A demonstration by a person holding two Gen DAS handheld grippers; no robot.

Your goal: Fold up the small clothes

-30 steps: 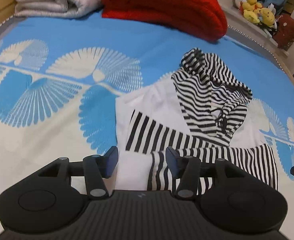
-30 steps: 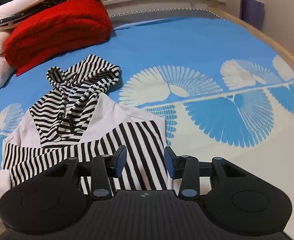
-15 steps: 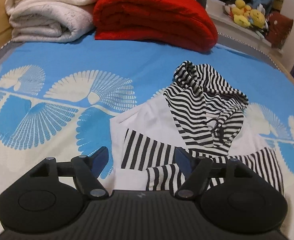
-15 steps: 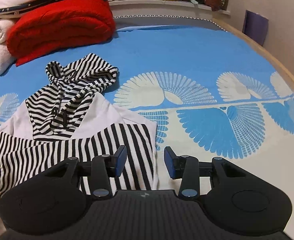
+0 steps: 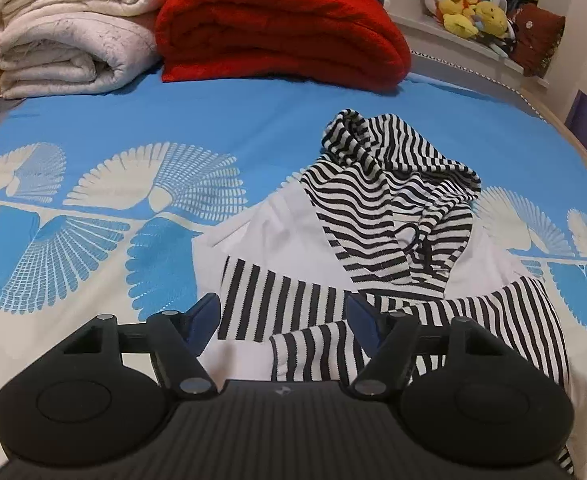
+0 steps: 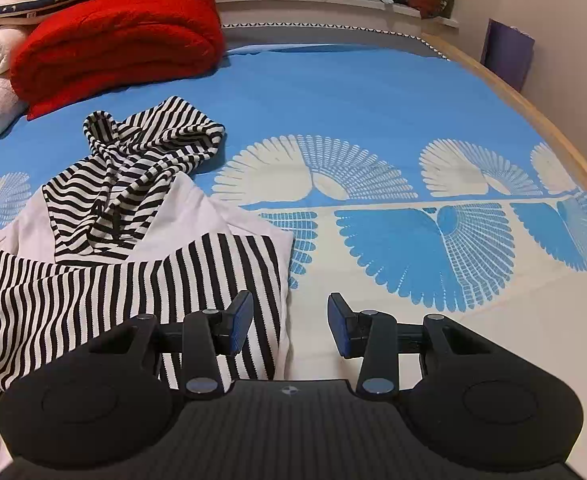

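Since the hoodie (image 5: 373,248) lies crosswise just ahead, my left claw (image 5: 285,320), closing with nothing pinched yet, straddles its sleeves, while my right claw (image 6: 289,320) gapes empty beside its edge.

Before me the bed (image 5: 233,128) is spread with a blue and cream sheet. My striped hooded top (image 5: 389,216) lies flat on it. Beyond the top, a folded red blanket (image 5: 281,28) rests on the bed, a rolled white blanket (image 5: 69,28) touching its side.
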